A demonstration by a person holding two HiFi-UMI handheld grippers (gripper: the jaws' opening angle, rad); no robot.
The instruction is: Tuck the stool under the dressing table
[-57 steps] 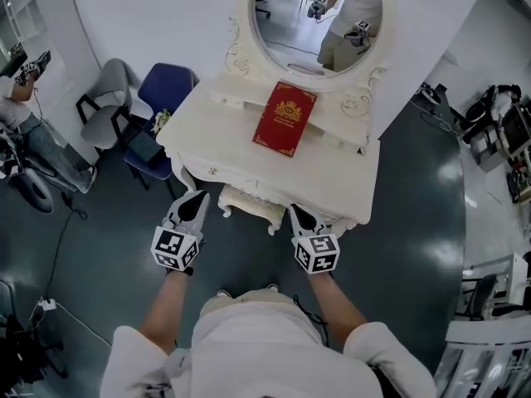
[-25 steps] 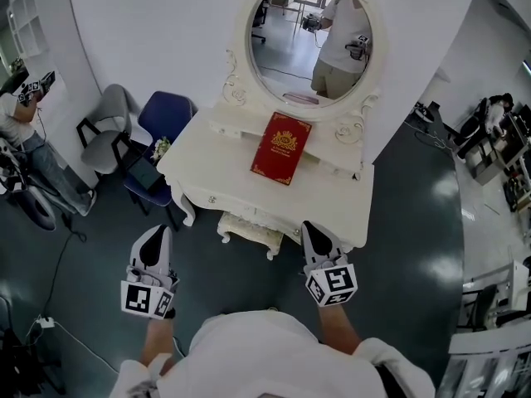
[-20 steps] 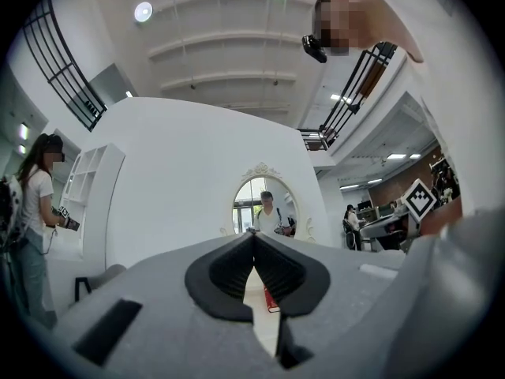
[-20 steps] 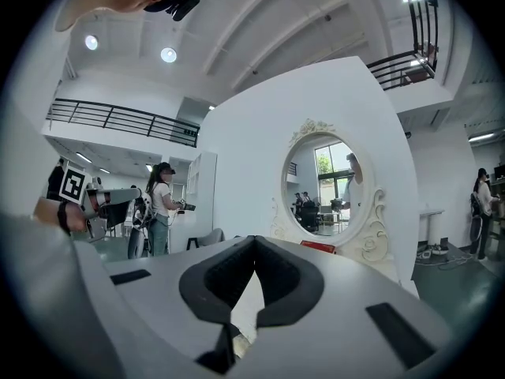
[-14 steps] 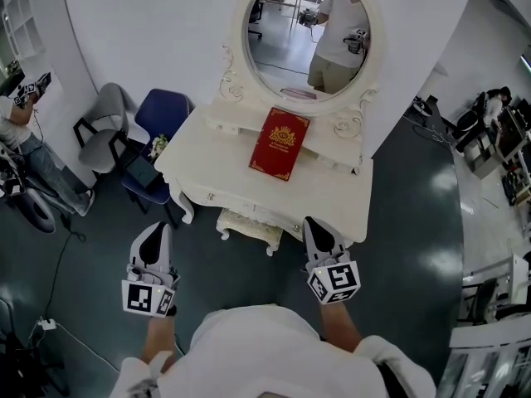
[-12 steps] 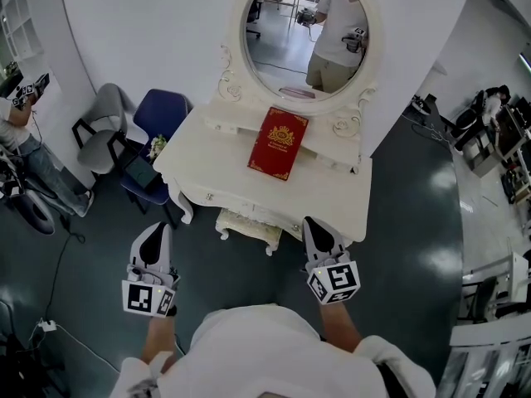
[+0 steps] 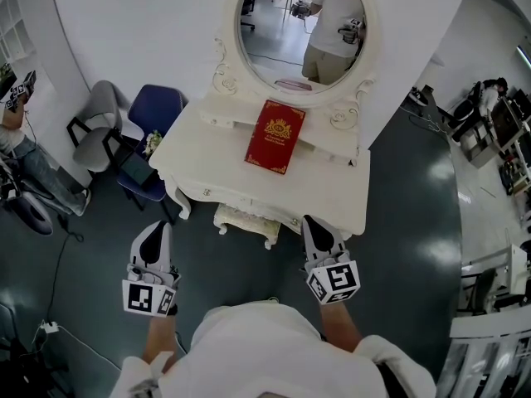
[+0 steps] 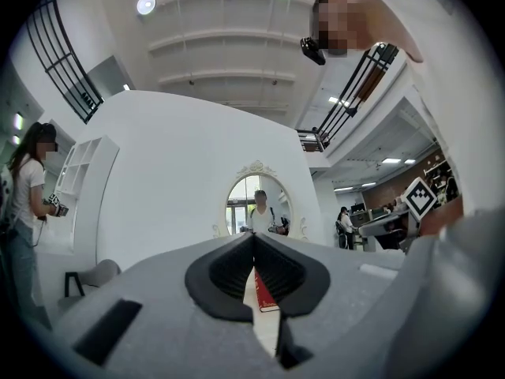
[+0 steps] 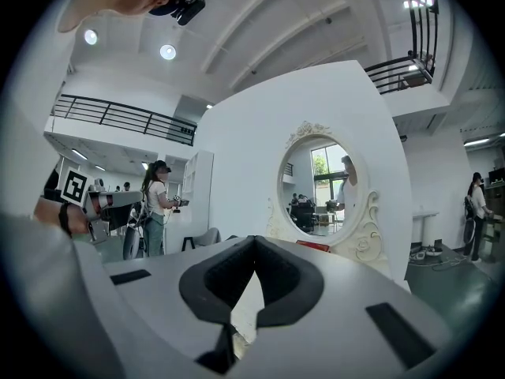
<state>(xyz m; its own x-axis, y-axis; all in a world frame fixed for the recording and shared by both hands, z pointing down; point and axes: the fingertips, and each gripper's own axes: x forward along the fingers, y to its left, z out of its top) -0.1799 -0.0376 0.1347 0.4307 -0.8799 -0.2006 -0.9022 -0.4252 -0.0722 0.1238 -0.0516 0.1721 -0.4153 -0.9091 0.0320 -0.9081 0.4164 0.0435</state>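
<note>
Stool (image 7: 243,220) sits almost wholly beneath the counter (image 7: 336,185) in the head view. Only its cream scalloped front rail and curled legs peep past the counter's front edge. I judge the tuck as good as done, which would explain why neither tool touches it. The left gripper (image 7: 154,229) hangs well to the left of the stool. The right gripper (image 7: 314,224) hangs near the counter's right front corner. Both point toward the furniture.

The counter is glossy cream paint with a wavy carved edge, and a raised shelf at the back carries an oval mirror (image 7: 297,23) in a scrolled frame. A red book (image 7: 275,136) with a gold emblem lies in the middle, its far end propped on that shelf. The floor (image 7: 415,222) is dark and shiny. A blue chair (image 7: 153,110) and a grey chair (image 7: 93,116) stand beside the wall on the left.

In the left gripper view, the matt grey jaws with black, rubbery-looking pads are pressed together with nothing between them. The book and the pale counter show through the slit below the tips.

In the right gripper view, the jaws likewise meet, empty, with the mirror's carved frame beyond them.
</note>
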